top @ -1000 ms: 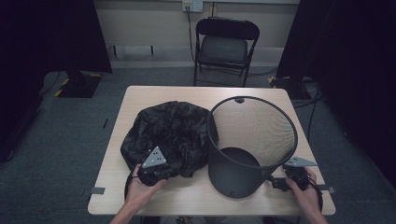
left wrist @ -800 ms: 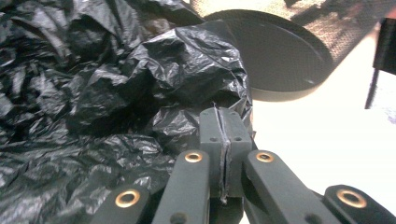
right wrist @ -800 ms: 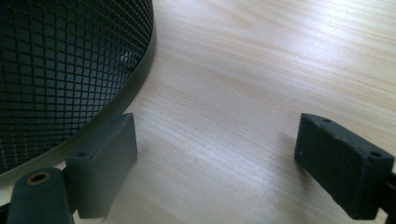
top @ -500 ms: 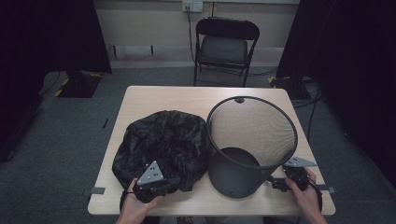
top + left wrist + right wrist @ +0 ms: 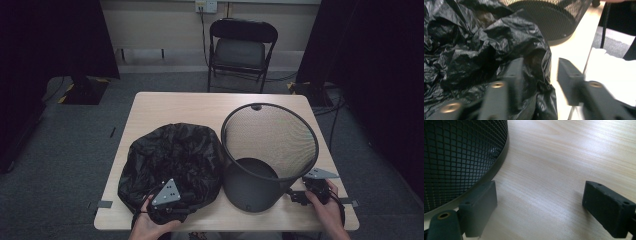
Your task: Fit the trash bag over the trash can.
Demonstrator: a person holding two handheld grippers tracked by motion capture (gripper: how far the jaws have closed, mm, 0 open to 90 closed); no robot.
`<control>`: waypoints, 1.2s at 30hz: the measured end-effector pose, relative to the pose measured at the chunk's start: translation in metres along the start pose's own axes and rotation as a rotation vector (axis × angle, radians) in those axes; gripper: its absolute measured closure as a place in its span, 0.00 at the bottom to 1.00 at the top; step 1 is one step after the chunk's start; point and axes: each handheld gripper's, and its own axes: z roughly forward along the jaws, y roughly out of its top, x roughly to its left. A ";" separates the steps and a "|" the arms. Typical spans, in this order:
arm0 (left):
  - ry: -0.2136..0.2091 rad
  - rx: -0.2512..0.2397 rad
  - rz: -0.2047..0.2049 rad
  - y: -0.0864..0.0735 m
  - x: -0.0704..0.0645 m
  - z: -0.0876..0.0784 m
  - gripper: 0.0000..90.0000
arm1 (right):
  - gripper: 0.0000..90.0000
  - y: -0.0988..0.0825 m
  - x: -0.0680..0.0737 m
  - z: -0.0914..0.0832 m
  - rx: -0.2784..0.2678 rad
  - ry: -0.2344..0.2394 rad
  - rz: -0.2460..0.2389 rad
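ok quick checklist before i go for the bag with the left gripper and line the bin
1. Left gripper open: ok, jaws apart.
2. Left gripper at the black bag: ok, one jaw is against the crumpled plastic at the bag's near edge.
3. Plastic between the left jaws: cannot tell; a fold seems to sit in the gap, but the picture is blurred.
4. Right gripper free: ok, jaws wide open over bare table, holding nothing.
5. Mesh bin upright with its mouth clear: ok.
6. Bin steadied: not ok; the right gripper sits beside its base without gripping it.
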 end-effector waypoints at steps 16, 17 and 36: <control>0.161 -0.058 -0.048 0.052 0.067 -0.038 0.18 | 0.13 0.001 0.002 0.001 0.001 0.004 -0.005; 0.166 -0.054 -0.065 0.054 0.075 -0.037 0.17 | 0.13 0.001 0.002 0.001 0.001 0.006 -0.007; 0.198 0.192 -0.135 0.023 0.135 0.032 0.17 | 0.12 0.001 0.004 0.001 0.003 0.047 -0.046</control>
